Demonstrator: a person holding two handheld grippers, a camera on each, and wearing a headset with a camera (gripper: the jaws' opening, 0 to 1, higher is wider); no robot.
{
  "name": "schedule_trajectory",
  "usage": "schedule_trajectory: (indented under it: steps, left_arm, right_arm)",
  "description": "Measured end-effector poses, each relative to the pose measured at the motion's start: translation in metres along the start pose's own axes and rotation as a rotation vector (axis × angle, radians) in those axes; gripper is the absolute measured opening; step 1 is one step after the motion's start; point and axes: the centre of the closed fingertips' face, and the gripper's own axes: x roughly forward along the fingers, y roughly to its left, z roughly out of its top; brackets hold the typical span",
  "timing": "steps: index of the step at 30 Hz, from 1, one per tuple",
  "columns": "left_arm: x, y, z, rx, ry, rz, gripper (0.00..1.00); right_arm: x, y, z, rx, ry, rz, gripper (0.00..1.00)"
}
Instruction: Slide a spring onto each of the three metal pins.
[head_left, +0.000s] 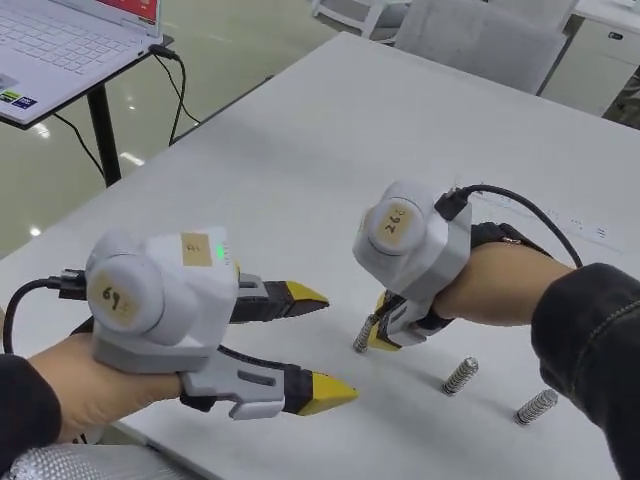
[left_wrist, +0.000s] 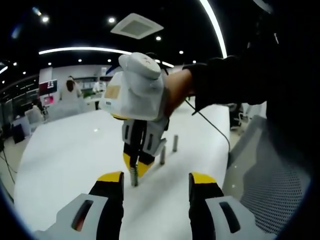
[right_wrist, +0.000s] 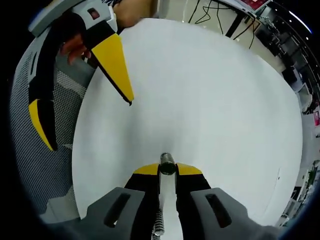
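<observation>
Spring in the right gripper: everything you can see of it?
The spring is a grey metal coil, standing roughly upright with its foot on the white table. The right gripper is shut on it, pinching its upper part; its round top end pokes out between the jaws in the right gripper view. What is inside the coil can't be told.

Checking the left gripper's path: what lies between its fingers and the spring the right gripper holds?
Only bare table before the spring, seen in the head and left gripper views.
</observation>
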Motion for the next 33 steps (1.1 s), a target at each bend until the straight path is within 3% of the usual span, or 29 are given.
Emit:
schedule_trajectory:
  steps: [18, 33]
  left_arm:
    - [0.001, -0.001, -0.002, -0.007, 0.007, -0.002, 0.47]
    - [0.003, -0.003, -0.004, -0.001, 0.019, -0.012, 0.48]
  right_arm:
    - [0.005, 0.001, -0.004, 0.023, -0.009, 0.009, 0.09]
    - [-0.003, 0.004, -0.011, 0.059, -0.03, -0.014, 0.12]
